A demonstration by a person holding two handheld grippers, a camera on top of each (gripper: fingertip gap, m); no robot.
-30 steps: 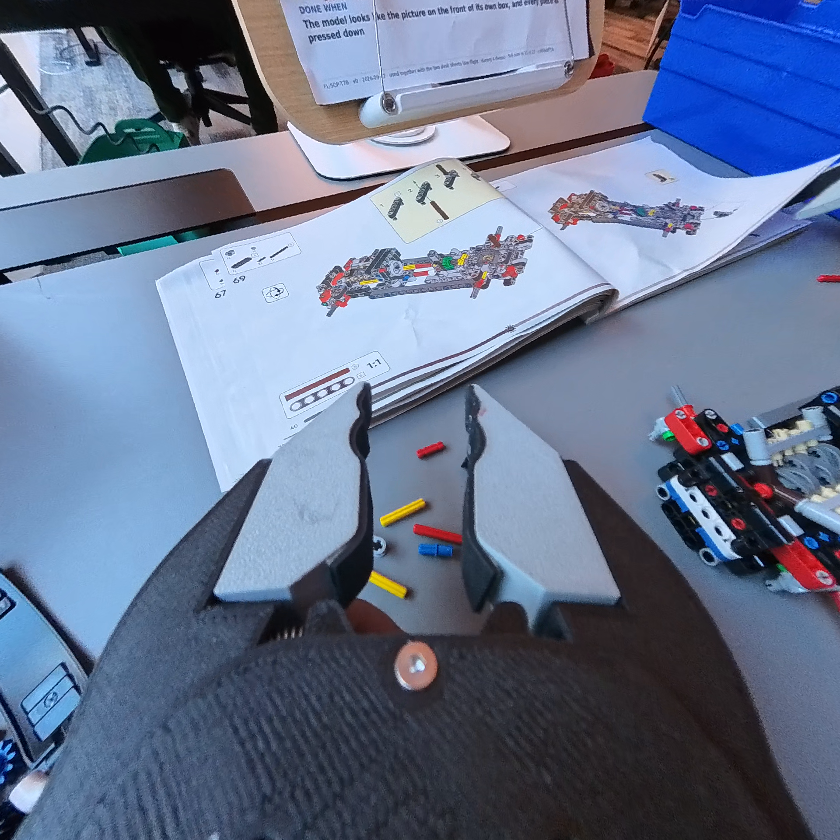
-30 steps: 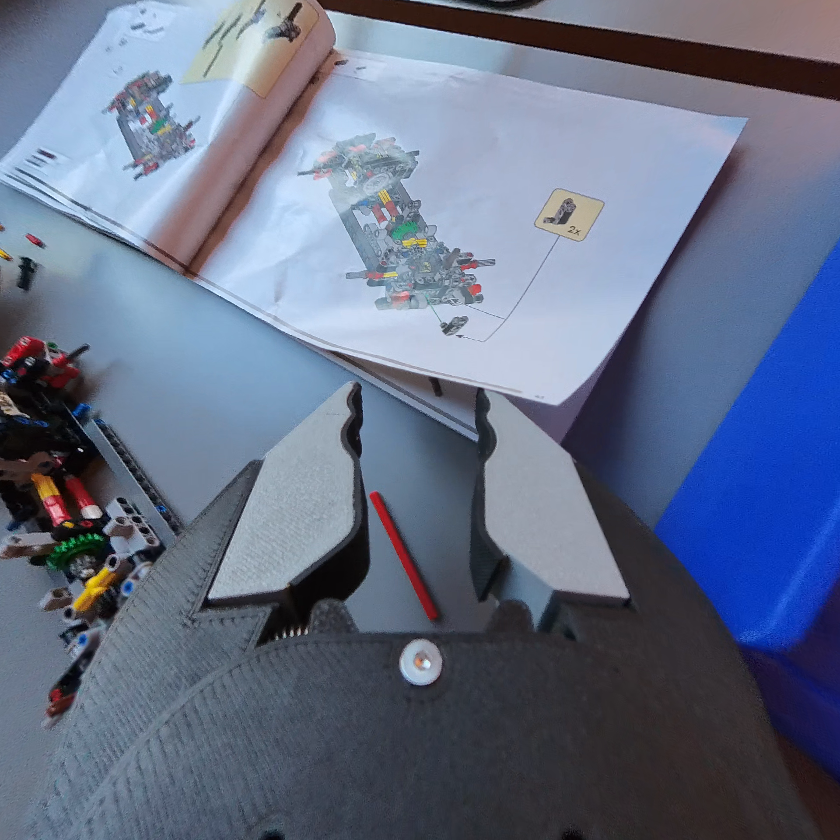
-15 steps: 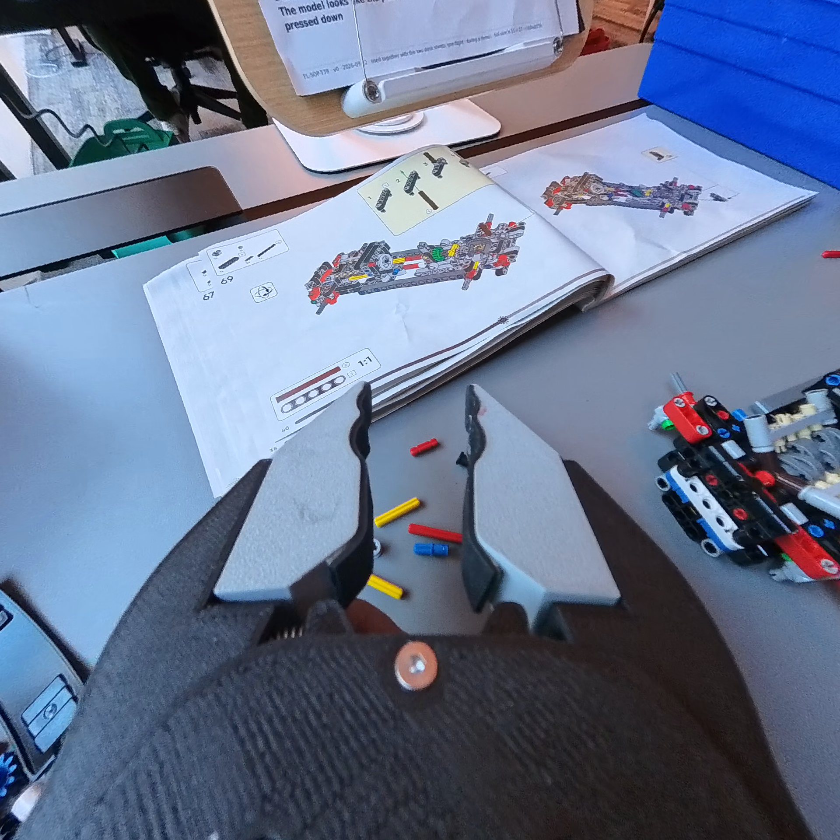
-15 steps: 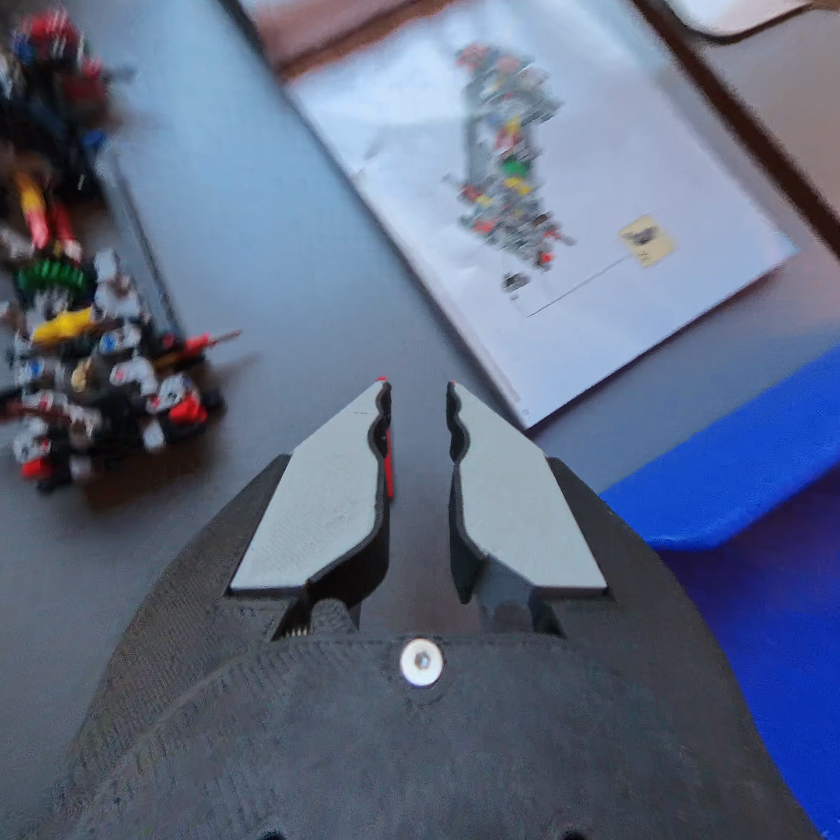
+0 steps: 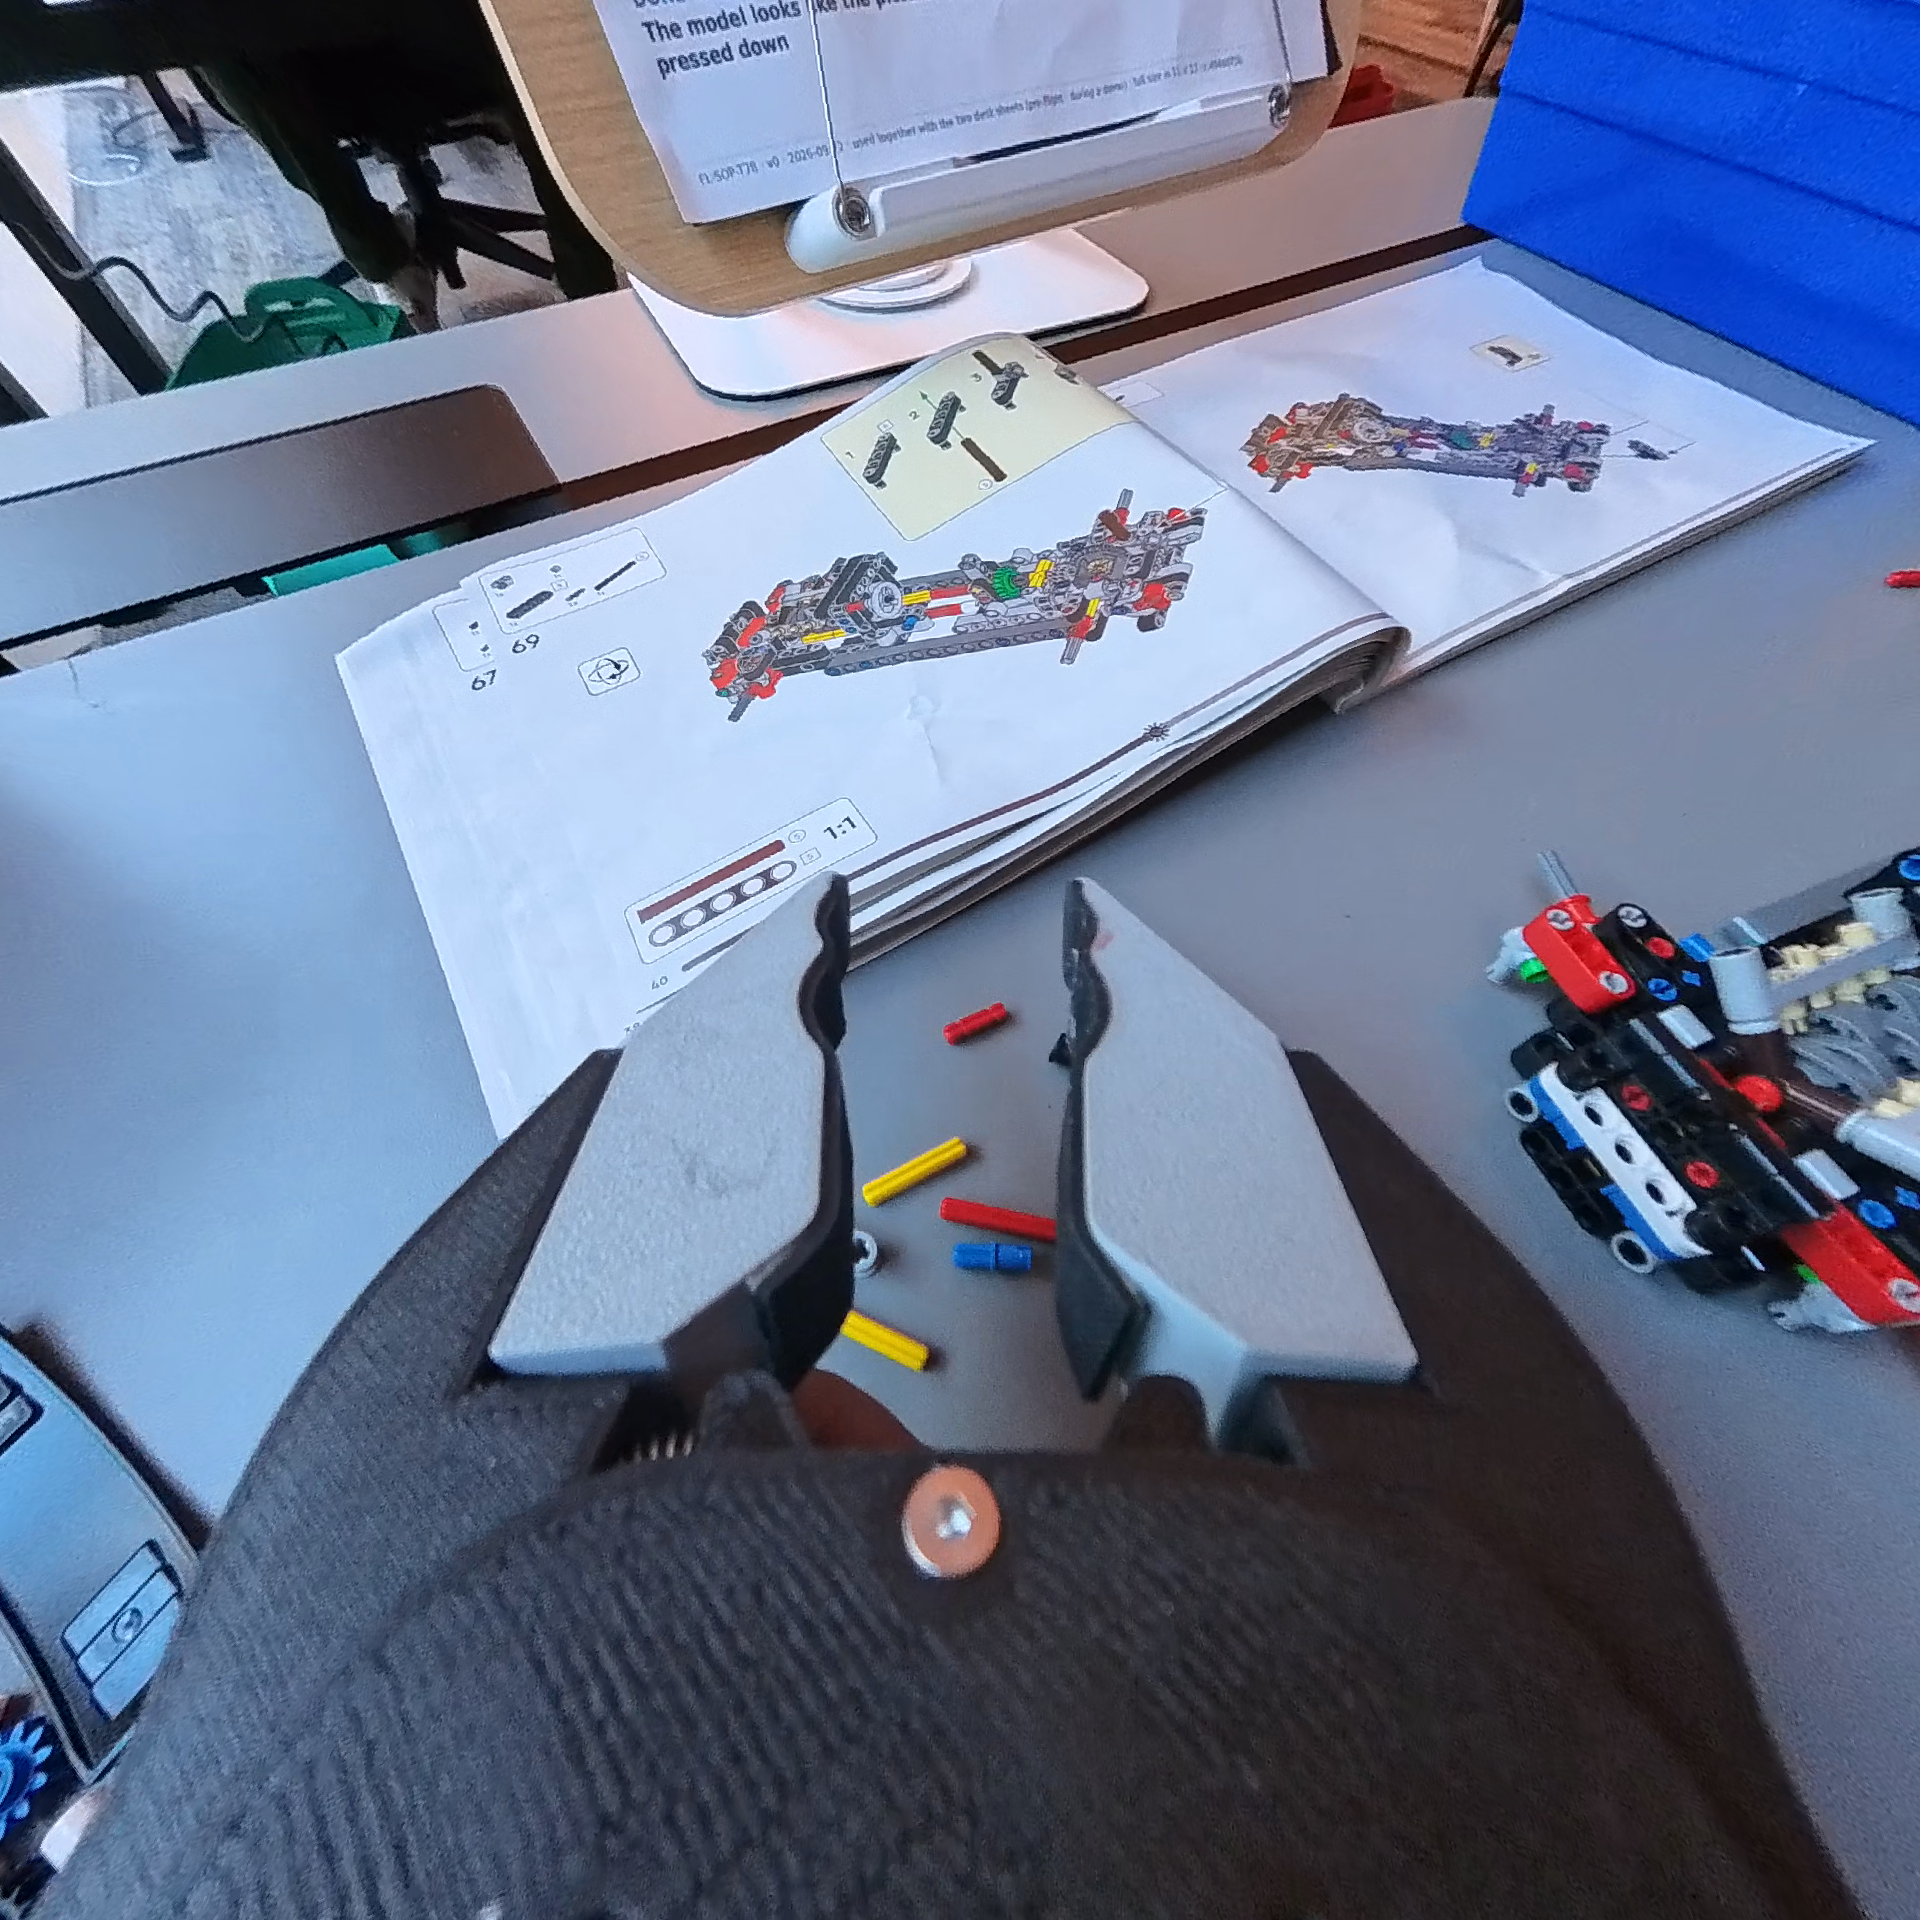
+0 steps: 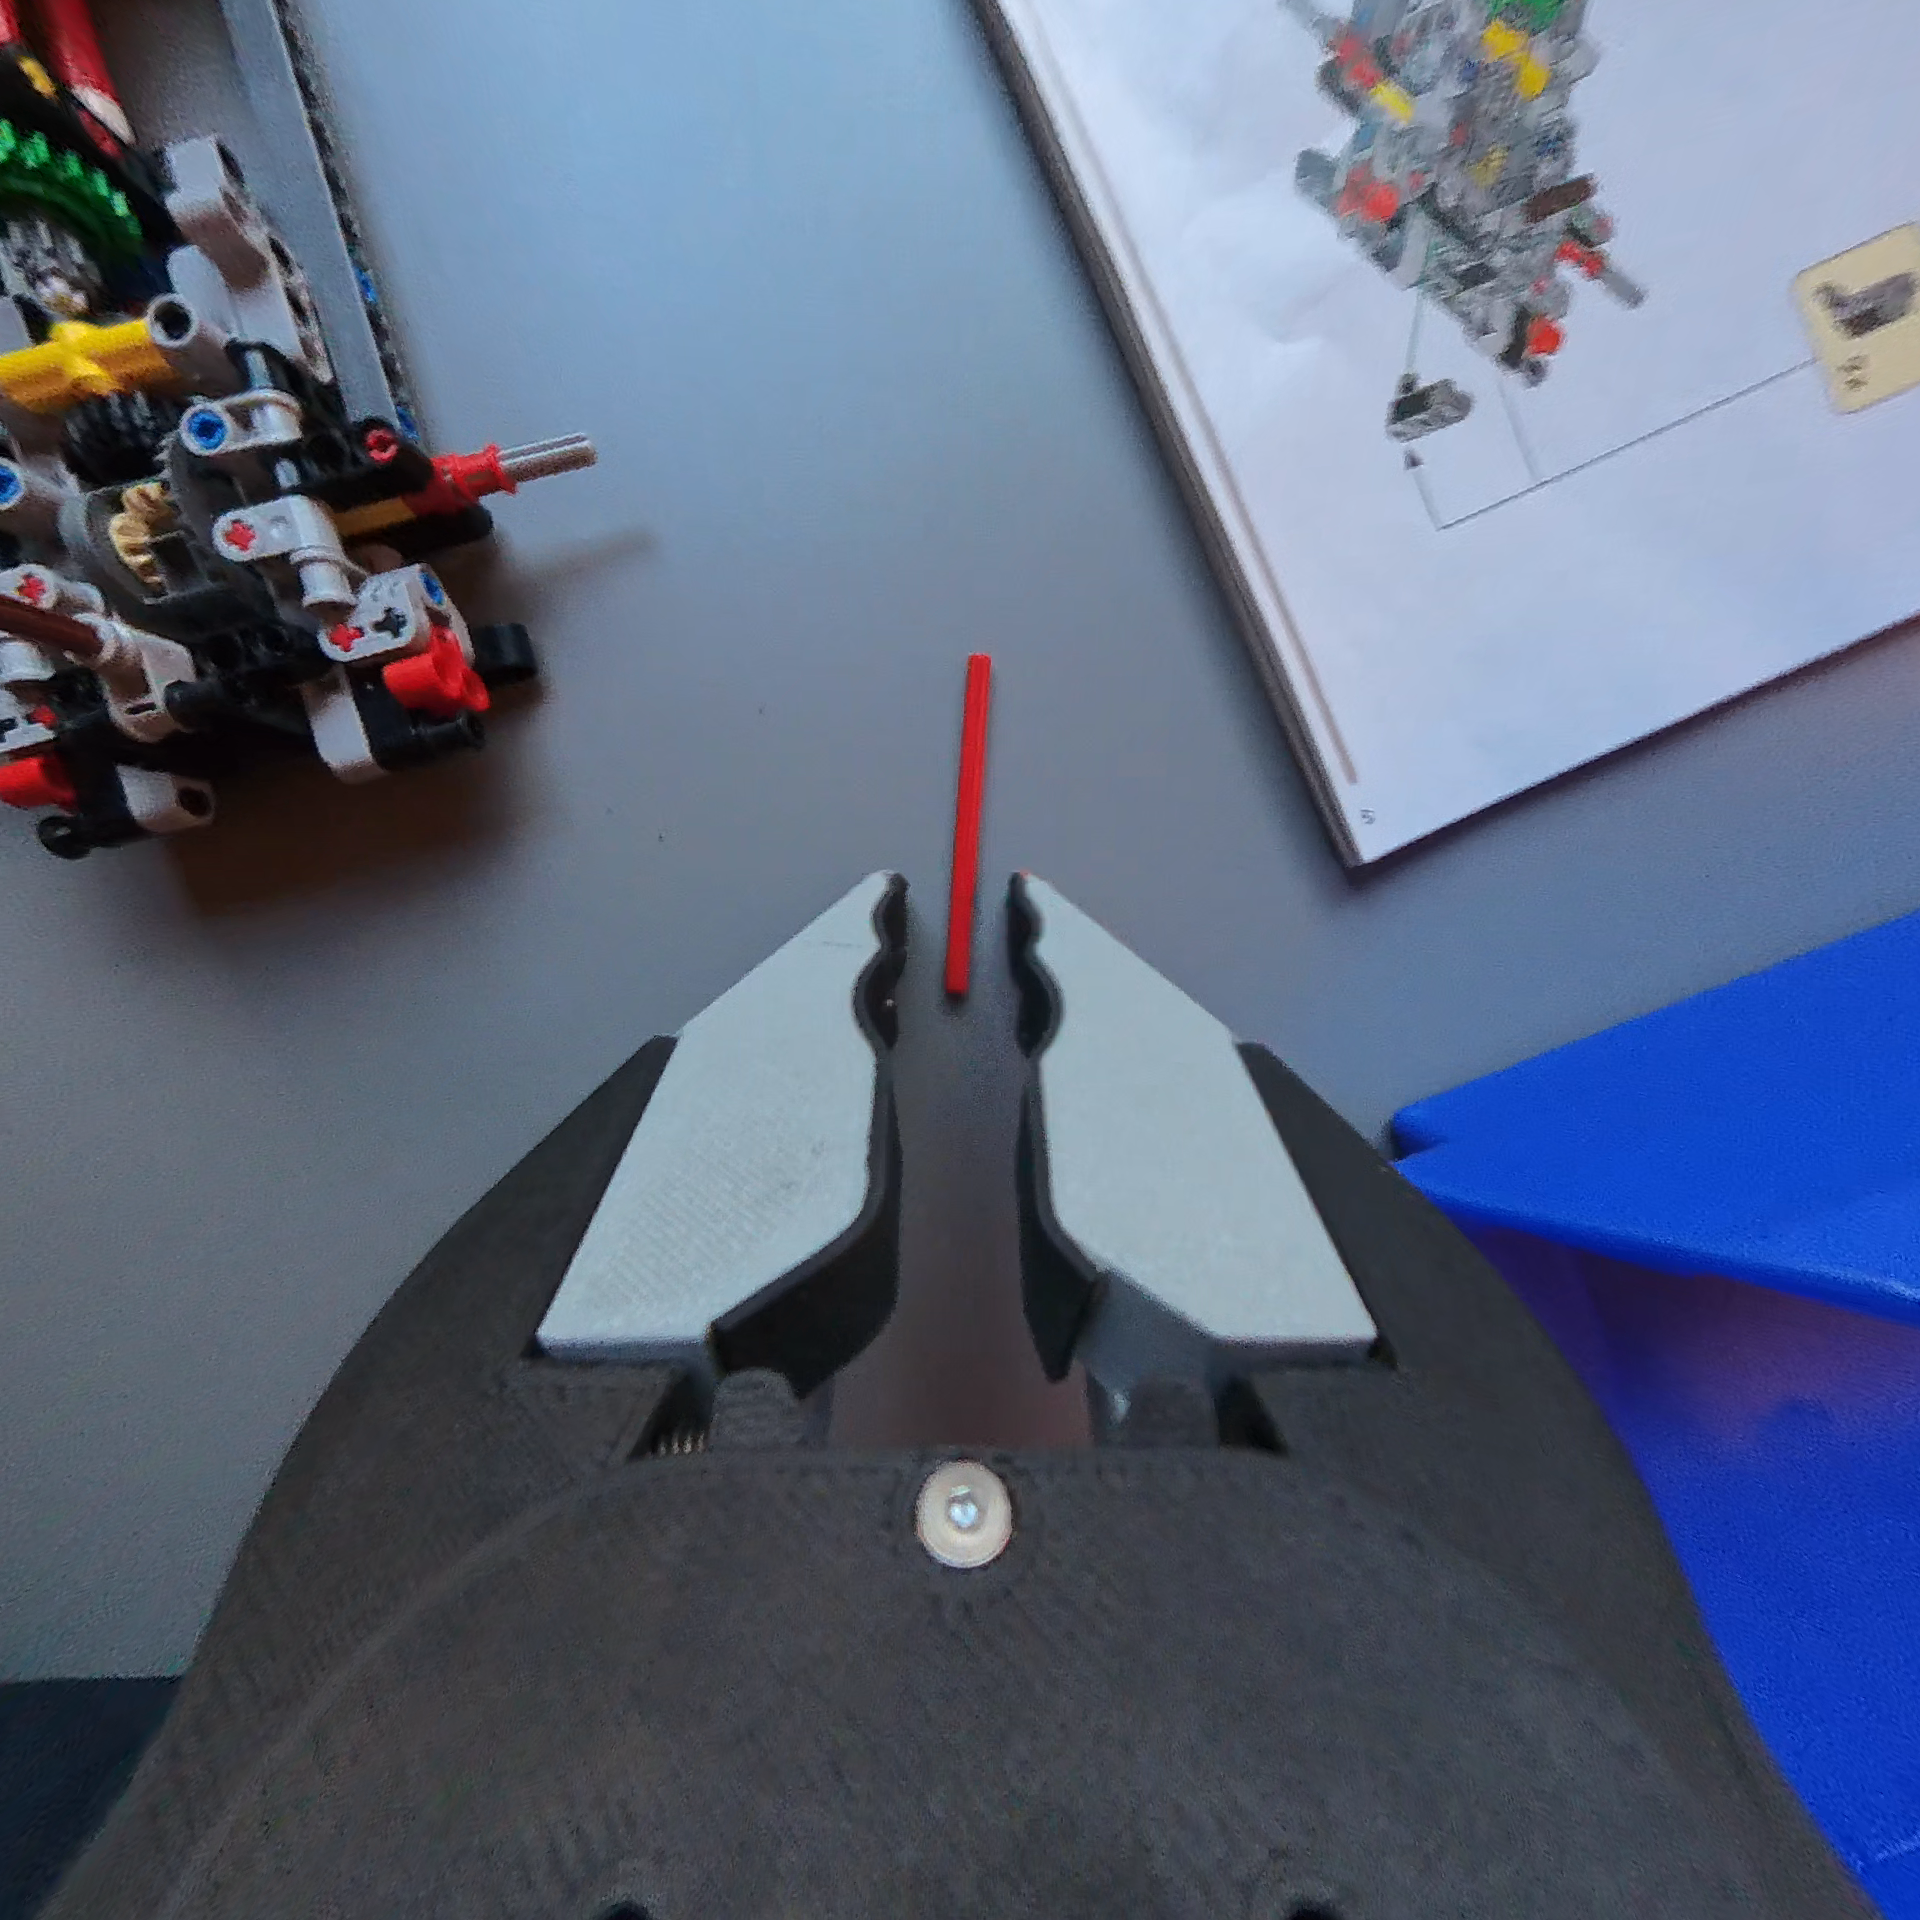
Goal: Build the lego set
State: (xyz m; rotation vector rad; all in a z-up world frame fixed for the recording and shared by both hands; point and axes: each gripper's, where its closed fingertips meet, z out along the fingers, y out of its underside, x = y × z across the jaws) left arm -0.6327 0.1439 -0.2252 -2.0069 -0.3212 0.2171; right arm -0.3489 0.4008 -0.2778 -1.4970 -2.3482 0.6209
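Right gripper (image 6: 956, 914): narrow gap, near end of red axle (image 6: 966, 821) between fingertips, pads not touching. Left gripper (image 5: 951, 935): wider open, empty, above loose pins (image 5: 914, 1169).

Both views are evenly lit by soft, cool indoor light, moderately bright. The grey desk (image 5: 1455, 831) carries a pale sheen towards the top of each view — no harsh glare. Shadows are soft and short, darkest under the brick model (image 6: 208, 520). Wide-angle distortion bends straight edges near the borders. The instruction booklet (image 6: 1558, 312) looks slightly blurred in the right wrist view; close foreground parts are soft.
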